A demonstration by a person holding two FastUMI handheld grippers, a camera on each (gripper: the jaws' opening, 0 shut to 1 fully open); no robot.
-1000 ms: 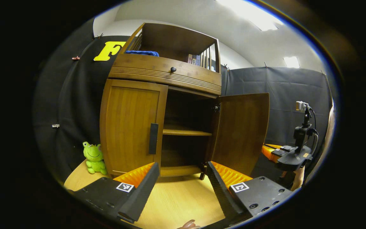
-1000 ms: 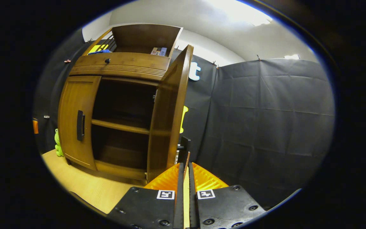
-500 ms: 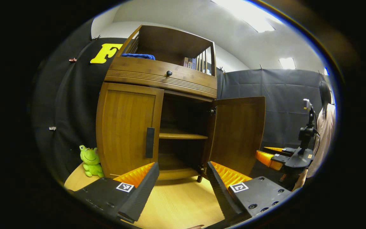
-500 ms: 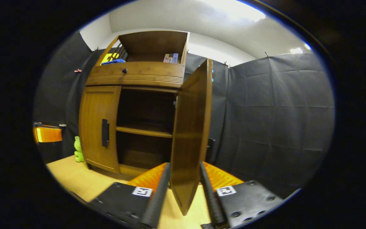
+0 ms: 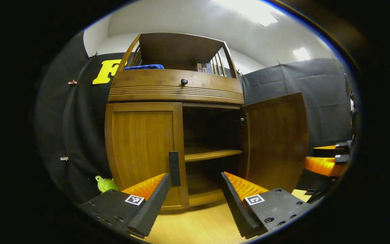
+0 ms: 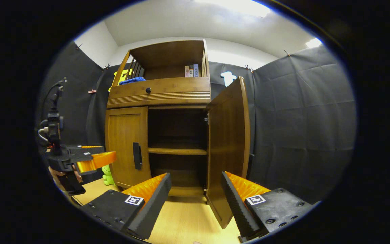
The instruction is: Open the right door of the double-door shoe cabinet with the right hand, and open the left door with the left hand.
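Note:
The wooden shoe cabinet stands ahead of both grippers. Its left door is closed, with a dark upright handle at its inner edge. The right door is swung wide open, baring the inner shelf. My left gripper is open, close in front of the cabinet, its left finger just below the handle and not touching it. My right gripper is open and empty, farther back, facing the open right door and the closed left door. The left gripper also appears at the left of the right gripper view.
A drawer with a round knob sits above the doors. On the top shelf lie a blue cloth and some books. A green frog toy sits left of the cabinet on the light wooden surface. The right gripper hangs beyond the open door.
My right gripper went from shut at the right door's edge to open, and has drawn back from the door. My left gripper has moved closer to the left door's handle.

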